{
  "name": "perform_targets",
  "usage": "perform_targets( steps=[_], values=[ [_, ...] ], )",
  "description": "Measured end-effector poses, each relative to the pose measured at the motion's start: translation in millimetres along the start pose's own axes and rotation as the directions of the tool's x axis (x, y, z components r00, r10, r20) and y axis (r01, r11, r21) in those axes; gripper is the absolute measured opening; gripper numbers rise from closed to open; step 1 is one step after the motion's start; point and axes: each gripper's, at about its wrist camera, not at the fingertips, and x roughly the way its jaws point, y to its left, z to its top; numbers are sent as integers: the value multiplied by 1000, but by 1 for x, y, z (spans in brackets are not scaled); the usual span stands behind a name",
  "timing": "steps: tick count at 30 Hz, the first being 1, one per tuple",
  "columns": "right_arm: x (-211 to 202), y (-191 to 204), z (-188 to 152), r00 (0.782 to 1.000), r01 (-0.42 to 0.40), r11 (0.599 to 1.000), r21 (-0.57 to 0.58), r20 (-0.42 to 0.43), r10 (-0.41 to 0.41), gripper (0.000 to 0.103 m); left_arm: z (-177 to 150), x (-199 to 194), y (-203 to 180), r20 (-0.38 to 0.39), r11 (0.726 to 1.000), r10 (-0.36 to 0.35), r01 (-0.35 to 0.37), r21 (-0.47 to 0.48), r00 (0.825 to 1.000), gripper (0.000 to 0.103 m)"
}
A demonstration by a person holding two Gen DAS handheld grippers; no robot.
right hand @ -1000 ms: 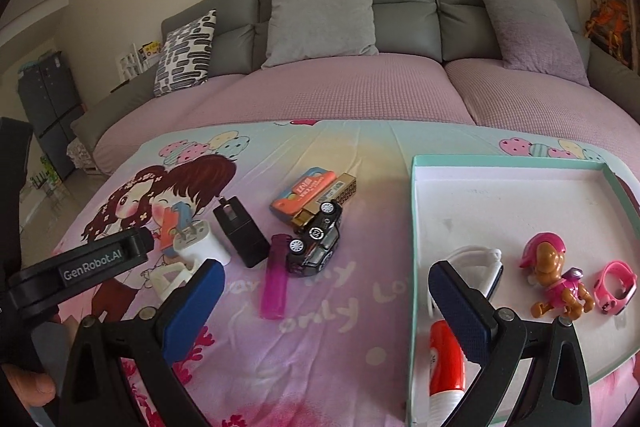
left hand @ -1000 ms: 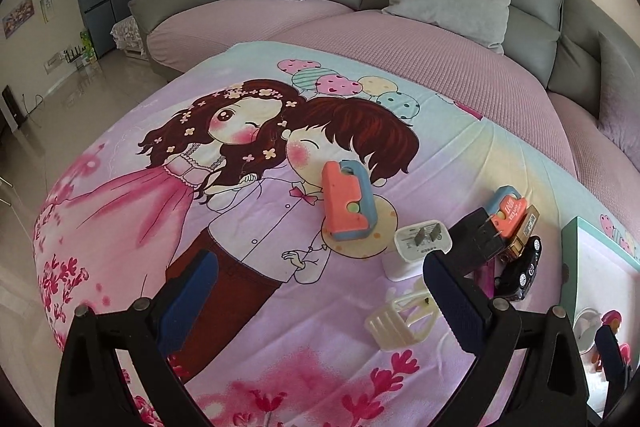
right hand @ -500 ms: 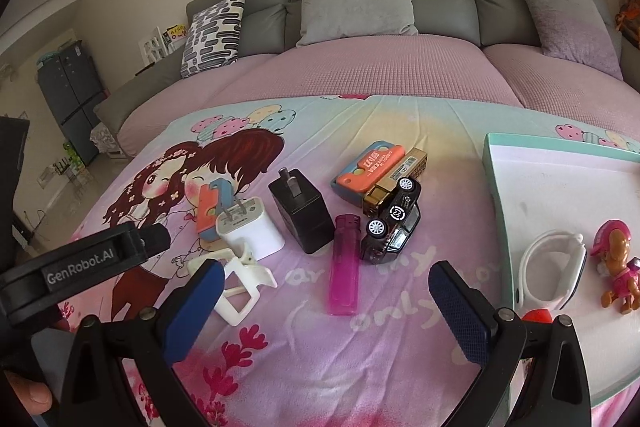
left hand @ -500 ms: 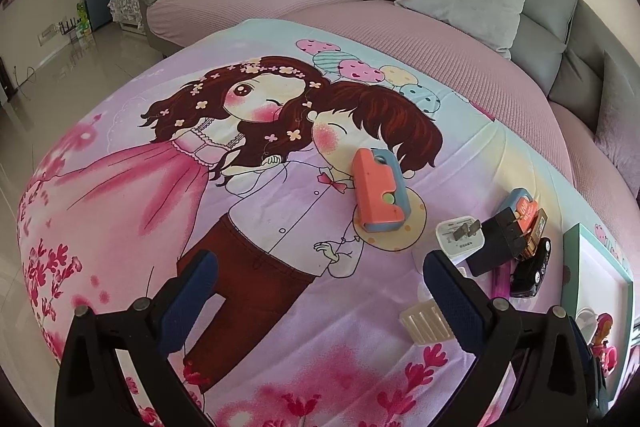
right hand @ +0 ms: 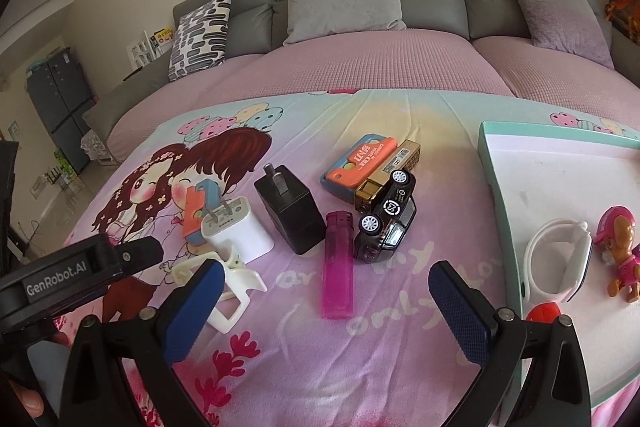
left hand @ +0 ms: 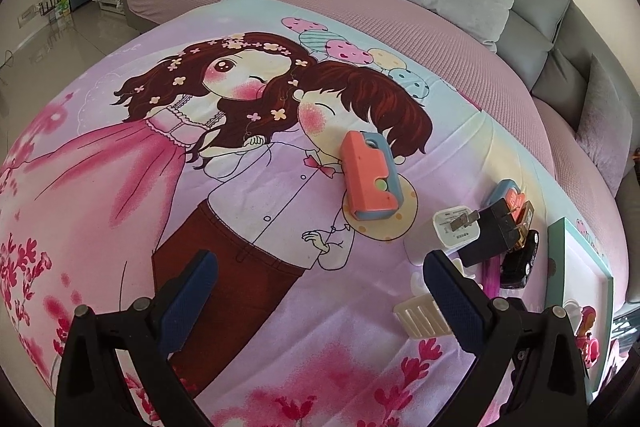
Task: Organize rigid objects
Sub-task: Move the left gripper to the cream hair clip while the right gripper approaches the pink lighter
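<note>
The right gripper [right hand: 322,285] is held with its blue-padded fingers [right hand: 460,311] spread wide and nothing between them, low over the printed cloth [right hand: 360,347], and the pink lighter [right hand: 338,265] is framed almost centrally in the gap just ahead. The left gripper [left hand: 316,281] is likewise spread wide and empty, poised above the cartoon print, with a cream hair clip [left hand: 424,313] lying just beside its right finger. Beyond the lighter a loose cluster is seen: a black charger plug [right hand: 292,215] and a white charger plug [right hand: 238,233] to its left, a black toy car [right hand: 386,221] lying on its side and close against it on the right, then a gold box [right hand: 390,167] and an orange-and-blue case [right hand: 362,161] further back. A second orange-and-blue case [left hand: 372,181] lies apart on the cloth in the left view. The teal-rimmed tray [right hand: 494,163] stands to the right, already holding a white band [right hand: 556,259], a pink pup figure [right hand: 618,247] and a red item whose kind cannot be told. The step in hand is judged to be a pick of the lighter for the tray. It would be done well if the fingers were lowered squarely over the lighter's long sides and closed across its narrow width near the middle, so that the car is not nudged; the smooth plastic may slip, so a firm, level grip is advised before lifting.
</note>
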Motion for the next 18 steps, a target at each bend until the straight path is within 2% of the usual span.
perform_targets(
  steps=[13,18],
  values=[
    [-23,-23,10,996,29,997,77,87,-35,103,-5,0,-18,-29,994,-73,75,77,997,102],
    [-26,-33,12,994,37,993,116,96,-49,103,-10,4,-33,-61,984,-96,104,143,993,102]
  ],
)
